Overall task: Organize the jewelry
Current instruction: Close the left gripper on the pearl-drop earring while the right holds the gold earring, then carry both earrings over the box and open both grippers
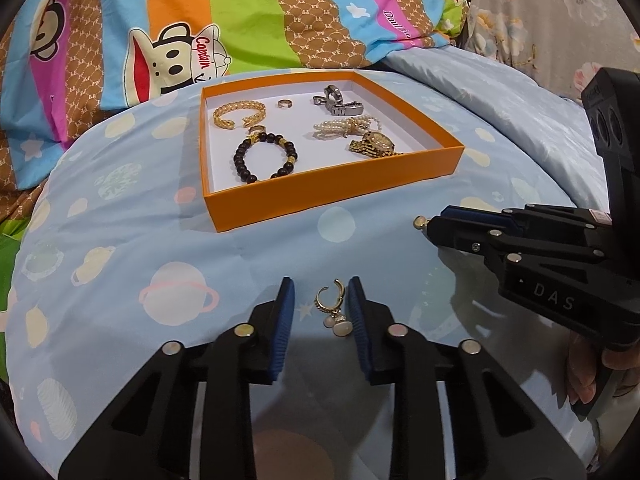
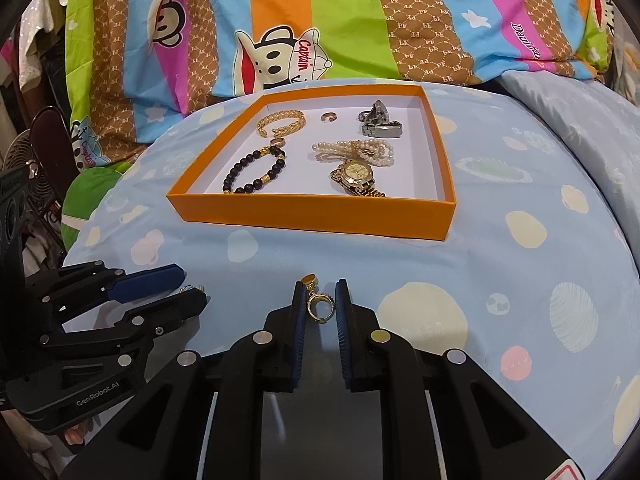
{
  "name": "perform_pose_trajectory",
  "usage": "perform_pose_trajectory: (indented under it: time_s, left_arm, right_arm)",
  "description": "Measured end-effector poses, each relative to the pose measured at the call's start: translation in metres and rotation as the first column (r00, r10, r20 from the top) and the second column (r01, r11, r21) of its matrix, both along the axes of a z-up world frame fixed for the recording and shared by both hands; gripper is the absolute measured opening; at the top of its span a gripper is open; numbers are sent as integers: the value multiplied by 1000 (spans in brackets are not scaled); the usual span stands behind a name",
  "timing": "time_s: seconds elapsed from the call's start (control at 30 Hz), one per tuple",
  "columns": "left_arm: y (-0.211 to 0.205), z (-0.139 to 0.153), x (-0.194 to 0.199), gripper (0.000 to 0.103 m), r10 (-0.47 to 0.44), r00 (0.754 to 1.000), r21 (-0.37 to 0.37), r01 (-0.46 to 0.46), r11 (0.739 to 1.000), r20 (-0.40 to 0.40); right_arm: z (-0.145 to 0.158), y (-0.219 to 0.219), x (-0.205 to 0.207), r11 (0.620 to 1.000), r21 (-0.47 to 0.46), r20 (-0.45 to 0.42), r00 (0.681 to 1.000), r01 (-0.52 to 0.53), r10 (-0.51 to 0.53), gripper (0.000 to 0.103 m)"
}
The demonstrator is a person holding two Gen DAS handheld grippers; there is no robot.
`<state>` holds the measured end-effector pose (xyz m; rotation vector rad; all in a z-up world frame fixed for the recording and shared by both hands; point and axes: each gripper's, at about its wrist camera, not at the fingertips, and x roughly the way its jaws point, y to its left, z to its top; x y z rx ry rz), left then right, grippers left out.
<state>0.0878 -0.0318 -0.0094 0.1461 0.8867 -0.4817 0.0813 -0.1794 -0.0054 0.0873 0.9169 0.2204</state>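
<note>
An orange tray sits on the blue bedspread and holds a gold bangle, a small ring, a silver watch, a pearl bracelet, a gold watch and a black bead bracelet. A gold hoop earring with pearl drops lies on the bedspread between the open fingers of my left gripper. My right gripper has its fingers on either side of a second gold hoop earring; it also shows in the left wrist view.
A colourful cartoon-print pillow lies behind the tray. A grey floral fabric is at the far right. A fan and clutter stand left of the bed. The bedspread slopes away at its edges.
</note>
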Motion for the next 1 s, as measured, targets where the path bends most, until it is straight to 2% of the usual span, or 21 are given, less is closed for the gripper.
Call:
perform_pose_trajectory:
  time_s: [0.07,0.4,0.57,0.83,1.0]
  left_arm:
    - [0,0,0,13,0,1000,1,0,1000,0]
    - [5,6,0,13,16,1000,-19,-16,1000,15]
    - [13,29,6,13,29,999,-70,-27,997,32]
    - [3,76,51,13,42,988,-66,-32,997,148]
    - [-14,86,88,13,49,981,-53,-40,998,188]
  right_arm:
    - [0,0,-1,1000,2,2,1000,3,-3,13]
    - [8,-4,-7,1000,24,32,999,15,-16,13]
    - [28,-7,-7,1000,31,80,997,3,-5,13]
    - [72,-8,34,1000,-29,174,985,-10,15,13]
    - [87,-13,72,1000,-16,196,981,1,2,13]
